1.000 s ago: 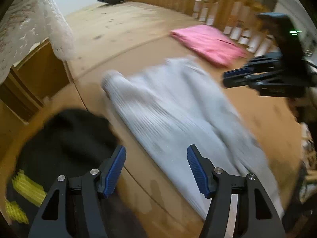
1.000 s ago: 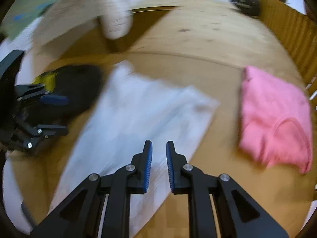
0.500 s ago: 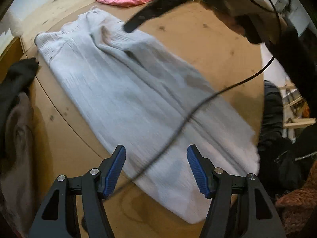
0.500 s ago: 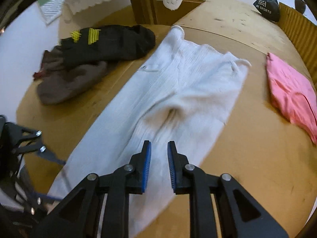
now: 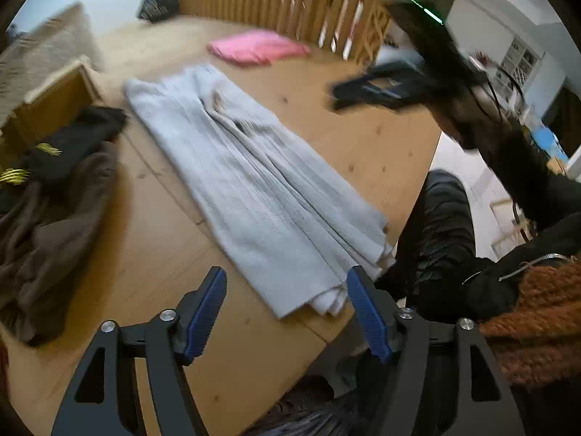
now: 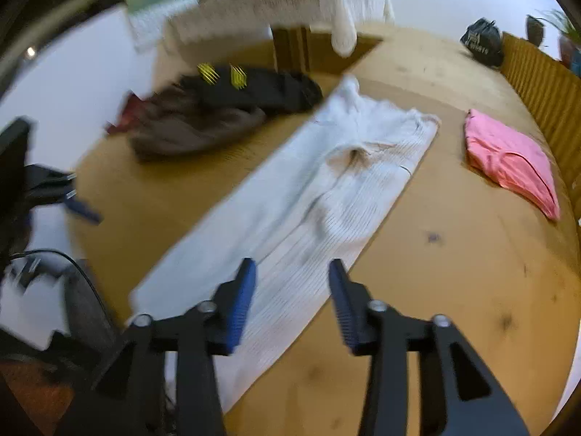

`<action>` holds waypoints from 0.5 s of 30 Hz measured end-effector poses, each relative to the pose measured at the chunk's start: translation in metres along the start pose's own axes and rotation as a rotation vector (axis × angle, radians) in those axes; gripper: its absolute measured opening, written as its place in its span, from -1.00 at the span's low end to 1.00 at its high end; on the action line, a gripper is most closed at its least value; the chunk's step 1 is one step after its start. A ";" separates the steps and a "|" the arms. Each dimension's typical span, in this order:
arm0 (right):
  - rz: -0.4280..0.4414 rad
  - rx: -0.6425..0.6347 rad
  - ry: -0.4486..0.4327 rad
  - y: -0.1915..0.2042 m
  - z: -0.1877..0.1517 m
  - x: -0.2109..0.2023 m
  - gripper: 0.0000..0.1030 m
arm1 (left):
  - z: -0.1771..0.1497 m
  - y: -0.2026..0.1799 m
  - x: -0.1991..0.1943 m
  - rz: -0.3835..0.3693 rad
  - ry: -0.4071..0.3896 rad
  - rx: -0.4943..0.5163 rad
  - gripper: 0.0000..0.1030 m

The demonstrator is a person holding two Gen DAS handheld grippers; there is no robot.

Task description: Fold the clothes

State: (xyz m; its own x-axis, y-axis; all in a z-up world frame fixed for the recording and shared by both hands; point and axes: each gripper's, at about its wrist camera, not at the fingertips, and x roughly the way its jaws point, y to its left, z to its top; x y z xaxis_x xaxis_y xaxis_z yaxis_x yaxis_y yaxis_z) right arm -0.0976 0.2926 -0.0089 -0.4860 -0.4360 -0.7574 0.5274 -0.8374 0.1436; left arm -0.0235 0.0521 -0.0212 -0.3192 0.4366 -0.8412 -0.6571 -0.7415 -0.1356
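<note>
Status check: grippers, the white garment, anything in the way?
Left gripper open, empty. Right gripper just opened, empty, above the near end. White garment laid out long on table, unfolded. Dark clothes pile and pink garment off to the sides, clear.

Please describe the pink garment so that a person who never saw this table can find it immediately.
Start at the big wooden table and its slatted wooden railing. Beside that railing, apart from the long white garment, lies the pink garment. It alone is pink and already folded flat.
</note>
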 end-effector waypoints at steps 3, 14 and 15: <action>0.009 0.020 -0.033 0.020 -0.040 -0.010 0.23 | -0.018 0.001 0.009 -0.024 0.001 -0.016 0.39; -0.049 -0.041 0.131 0.079 -0.107 0.047 0.23 | -0.038 -0.020 0.082 -0.057 0.121 0.025 0.39; -0.053 -0.034 0.134 0.078 -0.107 0.047 0.23 | -0.039 -0.020 0.083 -0.063 0.121 0.013 0.39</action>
State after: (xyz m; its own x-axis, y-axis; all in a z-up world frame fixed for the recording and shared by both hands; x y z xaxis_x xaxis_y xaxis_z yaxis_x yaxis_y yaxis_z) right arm -0.0049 0.2417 -0.1014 -0.4173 -0.3417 -0.8421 0.5278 -0.8455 0.0815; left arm -0.0105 0.0831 -0.1081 -0.1928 0.4163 -0.8885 -0.6824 -0.7076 -0.1835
